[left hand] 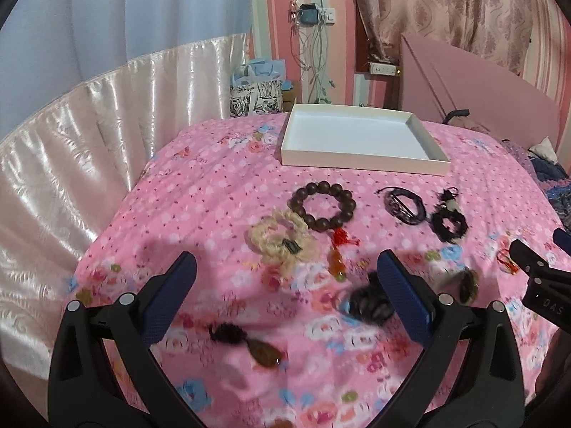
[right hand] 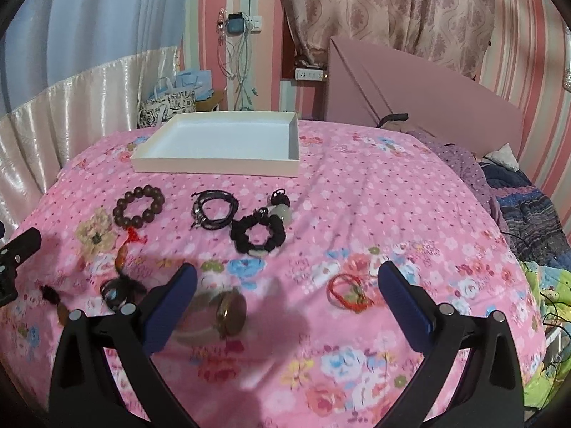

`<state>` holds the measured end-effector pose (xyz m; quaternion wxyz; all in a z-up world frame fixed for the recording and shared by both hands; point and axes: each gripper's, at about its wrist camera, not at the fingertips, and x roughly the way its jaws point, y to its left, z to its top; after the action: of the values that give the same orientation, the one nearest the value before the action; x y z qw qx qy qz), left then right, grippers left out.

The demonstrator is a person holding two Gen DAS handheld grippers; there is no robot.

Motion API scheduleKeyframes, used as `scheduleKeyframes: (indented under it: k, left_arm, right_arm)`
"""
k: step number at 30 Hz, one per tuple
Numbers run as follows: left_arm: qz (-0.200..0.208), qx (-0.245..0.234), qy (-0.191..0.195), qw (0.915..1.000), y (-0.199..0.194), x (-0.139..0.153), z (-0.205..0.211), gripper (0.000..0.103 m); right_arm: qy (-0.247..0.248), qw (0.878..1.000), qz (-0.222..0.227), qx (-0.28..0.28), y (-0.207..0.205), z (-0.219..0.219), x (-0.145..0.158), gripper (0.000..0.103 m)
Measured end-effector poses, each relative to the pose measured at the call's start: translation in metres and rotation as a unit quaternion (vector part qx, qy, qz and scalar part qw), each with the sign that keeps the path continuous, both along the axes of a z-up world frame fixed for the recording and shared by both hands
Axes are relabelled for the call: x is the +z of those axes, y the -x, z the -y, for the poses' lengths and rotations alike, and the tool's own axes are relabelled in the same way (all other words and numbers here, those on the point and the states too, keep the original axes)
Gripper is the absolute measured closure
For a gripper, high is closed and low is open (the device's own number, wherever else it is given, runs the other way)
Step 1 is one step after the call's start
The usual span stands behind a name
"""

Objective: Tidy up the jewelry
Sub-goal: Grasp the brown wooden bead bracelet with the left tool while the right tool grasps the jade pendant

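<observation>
An empty white tray (left hand: 360, 166) (right hand: 214, 168) lies at the far side of a pink floral bedspread. In front of it lie a brown bead bracelet (left hand: 321, 205) (right hand: 138, 205), a cream woven bracelet (left hand: 282, 240) (right hand: 95, 236), a dark cord bracelet (left hand: 405, 204) (right hand: 216, 210), a black scrunchie (left hand: 449, 223) (right hand: 257, 234), a red string bracelet (right hand: 348, 292) and an amber pendant (left hand: 264, 351). My left gripper (left hand: 287, 271) is open above the cloth, near the cream bracelet. My right gripper (right hand: 287, 281) is open, with a round brown piece (right hand: 230, 312) and the red string between its fingers.
A pink headboard (right hand: 428, 96) stands at the back right. Crumpled blankets (right hand: 528, 214) lie along the right edge of the bed. A satin curtain (left hand: 71, 149) hangs on the left, with gift bags (left hand: 257, 89) behind the bed.
</observation>
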<state>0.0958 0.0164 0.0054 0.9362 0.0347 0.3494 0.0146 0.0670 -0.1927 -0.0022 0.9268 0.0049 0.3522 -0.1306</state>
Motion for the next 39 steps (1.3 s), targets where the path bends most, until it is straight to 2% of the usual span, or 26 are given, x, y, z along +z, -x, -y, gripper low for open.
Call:
scheduleKeyframes:
  k: [6,12,15,16,18,22,26,28,39]
  left_arm:
    - [-0.009,-0.015,-0.01,0.9998,-0.039,0.0,0.003,0.003]
    - [-0.017,-0.028,-0.003,0.9995,-0.082,0.001,0.002,0.003]
    - [-0.038,-0.039,0.012,0.9984,-0.108,-0.003,0.0,0.003]
    - [-0.039,-0.04,0.015,0.9983,-0.114,-0.004,0.001,0.003]
    - [-0.04,-0.046,0.017,0.998,-0.123,-0.009,0.002,0.003]
    - [-0.056,-0.056,0.004,0.9969,-0.144,-0.023,0.006,0.005]
    - [-0.077,-0.059,0.011,0.9952,-0.162,-0.035,0.003,0.005]
    - [-0.087,-0.056,0.021,0.9944,-0.171,-0.043,0.0,0.012]
    - [-0.131,-0.066,0.035,0.9885,-0.197,-0.078,-0.003,0.022]
  right_arm:
    - [-0.012,1.0,-0.026,0.001,-0.042,0.013,-0.009,0.002]
    - [-0.024,0.999,-0.044,0.009,-0.083,0.022,-0.016,0.002]
    - [-0.024,0.997,-0.066,0.014,-0.104,0.027,-0.023,0.004]
    - [-0.021,0.997,-0.074,0.015,-0.111,0.027,-0.027,0.006]
    - [-0.02,0.996,-0.088,0.014,-0.122,0.03,-0.033,0.027]
    - [-0.037,0.993,-0.111,0.013,-0.14,0.039,-0.047,0.032]
    - [-0.044,0.992,-0.12,0.018,-0.153,0.042,-0.055,0.035]
    - [-0.04,0.991,-0.124,0.018,-0.161,0.043,-0.06,0.041]
    - [-0.046,0.988,-0.148,0.015,-0.183,0.05,-0.083,0.063]
